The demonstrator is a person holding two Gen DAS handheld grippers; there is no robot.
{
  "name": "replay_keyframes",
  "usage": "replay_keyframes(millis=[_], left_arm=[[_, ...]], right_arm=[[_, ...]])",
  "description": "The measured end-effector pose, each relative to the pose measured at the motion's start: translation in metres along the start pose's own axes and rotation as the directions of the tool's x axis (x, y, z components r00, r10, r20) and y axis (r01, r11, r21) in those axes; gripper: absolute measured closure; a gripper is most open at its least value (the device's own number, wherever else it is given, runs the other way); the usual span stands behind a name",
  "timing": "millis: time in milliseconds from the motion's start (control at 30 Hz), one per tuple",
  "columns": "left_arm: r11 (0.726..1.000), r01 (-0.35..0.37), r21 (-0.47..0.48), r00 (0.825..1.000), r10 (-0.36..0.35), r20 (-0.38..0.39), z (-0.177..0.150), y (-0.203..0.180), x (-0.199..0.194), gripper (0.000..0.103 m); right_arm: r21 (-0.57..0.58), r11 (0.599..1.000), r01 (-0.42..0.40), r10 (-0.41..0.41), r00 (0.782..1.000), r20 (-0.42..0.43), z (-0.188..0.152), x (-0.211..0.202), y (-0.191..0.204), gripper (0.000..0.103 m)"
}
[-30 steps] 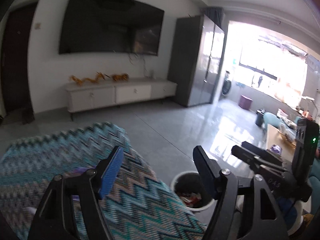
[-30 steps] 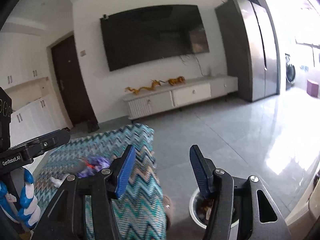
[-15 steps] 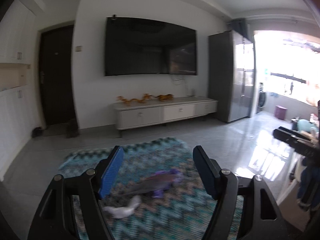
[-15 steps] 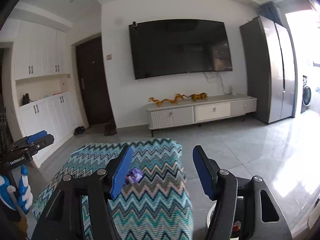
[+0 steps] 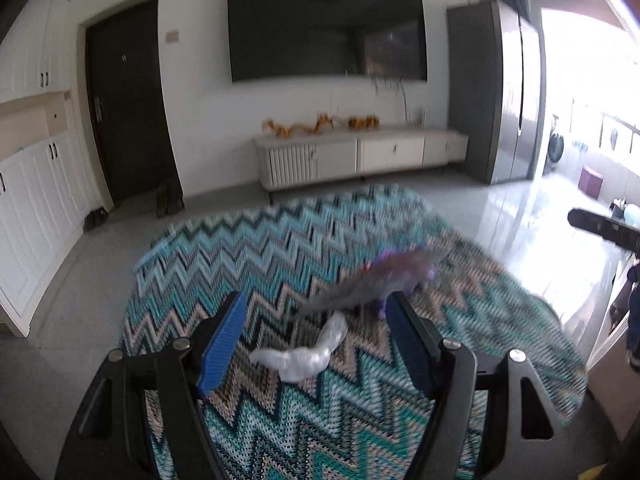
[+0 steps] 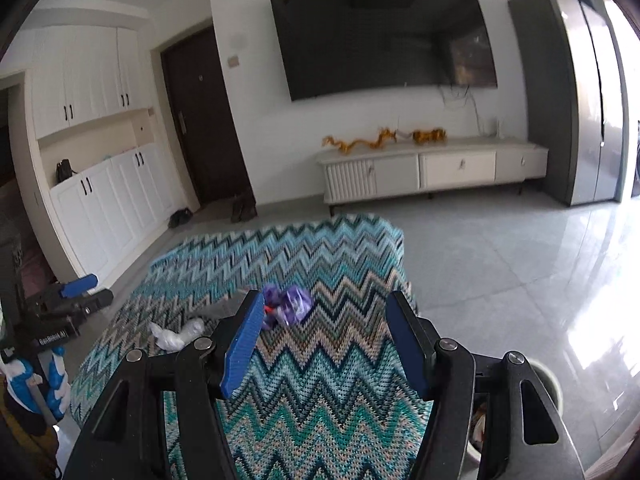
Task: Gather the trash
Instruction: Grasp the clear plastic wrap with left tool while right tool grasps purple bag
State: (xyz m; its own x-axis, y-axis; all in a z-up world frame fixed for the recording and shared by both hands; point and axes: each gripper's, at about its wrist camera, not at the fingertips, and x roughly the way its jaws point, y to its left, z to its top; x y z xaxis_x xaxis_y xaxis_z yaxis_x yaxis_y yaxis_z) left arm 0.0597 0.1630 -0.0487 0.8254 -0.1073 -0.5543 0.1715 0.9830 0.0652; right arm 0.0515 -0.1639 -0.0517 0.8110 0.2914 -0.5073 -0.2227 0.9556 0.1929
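Observation:
A crumpled white plastic scrap [image 5: 304, 354] lies on the zigzag-patterned cloth surface [image 5: 248, 264], between and just ahead of my open left gripper [image 5: 316, 344]. Behind it lies a purple and grey wrapper [image 5: 380, 276], blurred. In the right wrist view the purple wrapper [image 6: 288, 306] sits just ahead of my open, empty right gripper [image 6: 324, 344], near its left finger, and the white scrap [image 6: 178, 334] lies to the left. A white trash bin [image 6: 550, 384] with trash inside stands on the floor at lower right, mostly hidden by the gripper.
The other gripper shows at the left edge of the right wrist view [image 6: 68, 304] and at the right edge of the left wrist view [image 5: 600, 228]. A TV cabinet [image 6: 432, 172], a wall TV, a dark door and a grey fridge stand beyond the tiled floor.
Both cameras swung left, from the bin and floor toward the cloth surface, and moved down closer. The white scrap now sits between the left fingers. Both grippers stayed open.

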Motion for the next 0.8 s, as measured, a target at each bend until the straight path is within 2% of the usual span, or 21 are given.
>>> replay_keyframes(millis=[233,567,800], left_arm=[[1.000,0.014,0.003,0.992,-0.014,-0.125,-0.020,0.009,0.063,0.032],[0.998,0.056,0.039,0.976,-0.046,-0.212,-0.041,0.013,0.111,0.033],[0.995,0.099,-0.032,0.963,-0.104,-0.247,-0.048,0.030,0.126,0.056]], right_arm=[[0.008,0.999,-0.037,0.038,0.991,-0.128,-0.007,0.083,-0.004,0.041],[-0.010,0.994,-0.108,0.102,0.964,-0.247,-0.007,0.185,0.023,0.041],[0.011,0.991,-0.136,0.133,0.947,-0.293,-0.013,0.224,0.032,0.044]])
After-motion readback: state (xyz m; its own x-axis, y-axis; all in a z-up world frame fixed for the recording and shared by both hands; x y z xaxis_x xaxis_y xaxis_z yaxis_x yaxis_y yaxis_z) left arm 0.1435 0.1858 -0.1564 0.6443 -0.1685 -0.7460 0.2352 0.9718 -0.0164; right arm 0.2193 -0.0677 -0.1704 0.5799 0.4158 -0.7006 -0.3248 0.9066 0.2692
